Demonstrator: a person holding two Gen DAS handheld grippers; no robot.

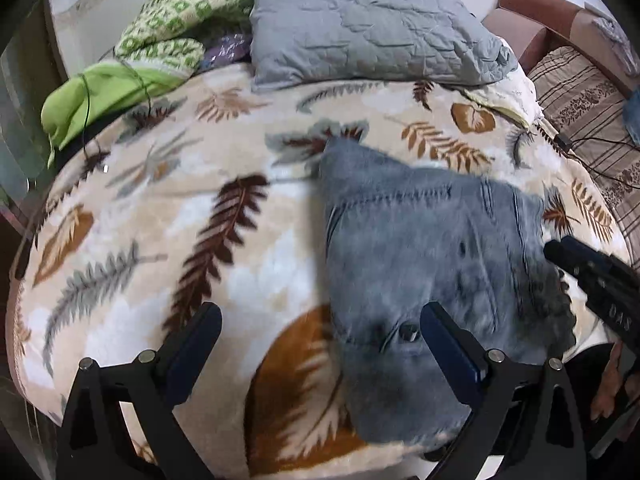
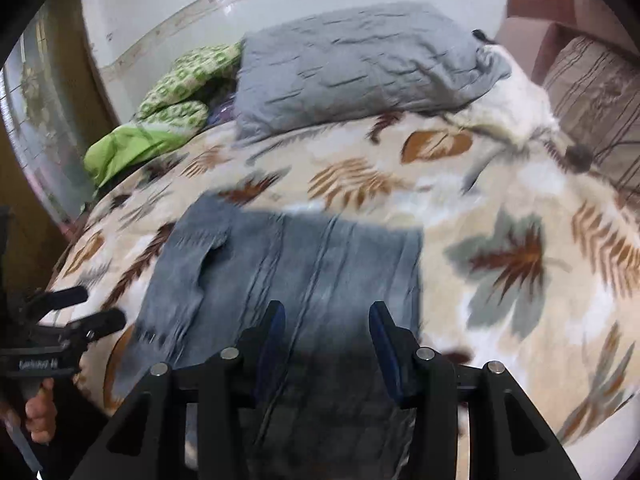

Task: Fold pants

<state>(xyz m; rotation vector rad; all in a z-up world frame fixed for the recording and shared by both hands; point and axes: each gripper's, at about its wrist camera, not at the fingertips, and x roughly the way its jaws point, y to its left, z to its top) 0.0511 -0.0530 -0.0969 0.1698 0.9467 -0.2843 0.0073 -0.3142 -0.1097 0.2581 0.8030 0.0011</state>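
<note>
Soft leaf-print blanket (image 1: 240, 272) carries the folded pants (image 1: 432, 240); our left gripper (image 1: 320, 334) and right gripper (image 2: 327, 328) are open, empty. We fear the loose fold may slip apart.

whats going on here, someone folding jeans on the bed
Yes. A person holds a gripper in each hand over grey-blue jeans that lie folded into a compact rectangle on a leaf-print blanket. The left gripper and the right gripper are both open above the denim, gripping nothing.

Grey pillow (image 1: 368, 24), leaf-print blanket (image 1: 180, 208), green cloth (image 1: 100, 96)
</note>
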